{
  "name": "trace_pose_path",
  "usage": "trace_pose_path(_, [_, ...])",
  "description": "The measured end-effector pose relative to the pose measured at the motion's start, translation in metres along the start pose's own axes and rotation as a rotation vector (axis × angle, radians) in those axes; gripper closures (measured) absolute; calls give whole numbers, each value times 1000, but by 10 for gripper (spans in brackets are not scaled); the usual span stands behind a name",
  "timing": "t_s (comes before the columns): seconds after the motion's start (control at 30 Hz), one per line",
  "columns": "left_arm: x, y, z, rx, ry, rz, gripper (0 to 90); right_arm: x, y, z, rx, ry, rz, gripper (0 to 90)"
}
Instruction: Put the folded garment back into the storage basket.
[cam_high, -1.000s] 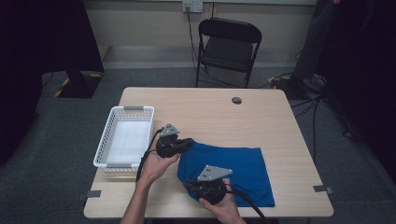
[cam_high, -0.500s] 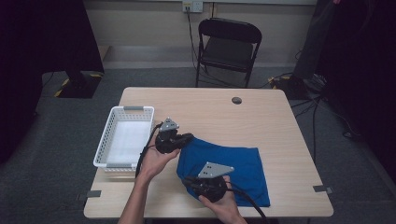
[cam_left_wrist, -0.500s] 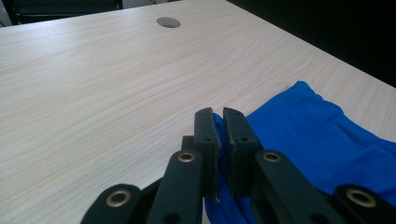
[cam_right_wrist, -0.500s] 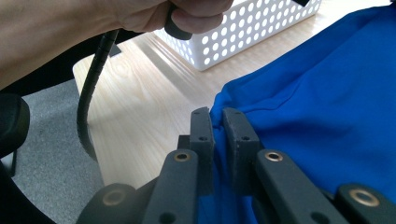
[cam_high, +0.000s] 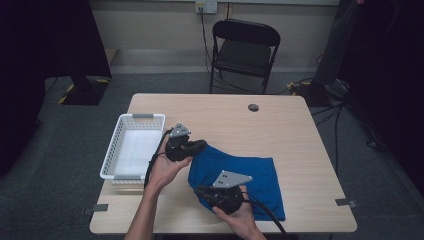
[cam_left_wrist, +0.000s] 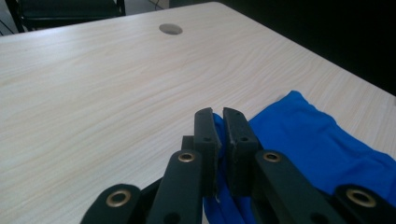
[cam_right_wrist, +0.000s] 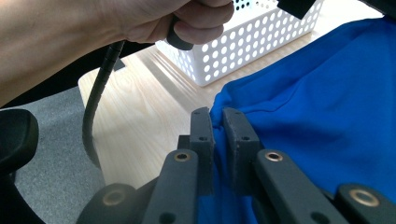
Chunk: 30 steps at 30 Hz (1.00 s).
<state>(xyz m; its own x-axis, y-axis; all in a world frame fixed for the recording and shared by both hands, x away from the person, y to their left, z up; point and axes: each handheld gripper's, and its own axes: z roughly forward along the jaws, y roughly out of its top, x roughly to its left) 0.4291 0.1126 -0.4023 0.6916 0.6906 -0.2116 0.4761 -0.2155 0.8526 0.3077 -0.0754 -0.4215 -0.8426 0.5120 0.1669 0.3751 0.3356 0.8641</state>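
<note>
Both tongs are clamped on the blue cloth (cam_high: 235, 172): the left tongs (cam_left_wrist: 218, 135) pinch its far-left corner, the right tongs (cam_right_wrist: 217, 140) its near-left corner. The cloth lies flat on the desk (cam_high: 295, 125) to their right. It looks like the start of a fold; next, both corners should lift together and carry across. The white basket (cam_high: 131, 146) sits just left of the left tongs, out of the way.
</note>
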Motion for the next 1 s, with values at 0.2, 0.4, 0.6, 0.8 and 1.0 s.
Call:
trace_pose_path(0.2, [-2, 5, -2, -21, -2, 0, 851, 1, 5, -2, -16, -1, 2, 828])
trace_pose_path(0.4, [-3, 8, -4, -33, -6, -1, 851, 1, 10, -4, -30, -2, -3, 827])
trace_pose_path(0.6, [-3, 8, -5, -26, -6, 0, 851, 0, 12, -5, -36, -3, -4, 828])
trace_pose_path(0.8, [-5, 13, -9, -41, -1, 6, 851, 2, 16, -6, -41, 1, -7, 828])
trace_pose_path(1.0, [-5, 18, -13, -42, -1, 12, 852, 4, 21, -7, -50, 1, -11, 828])
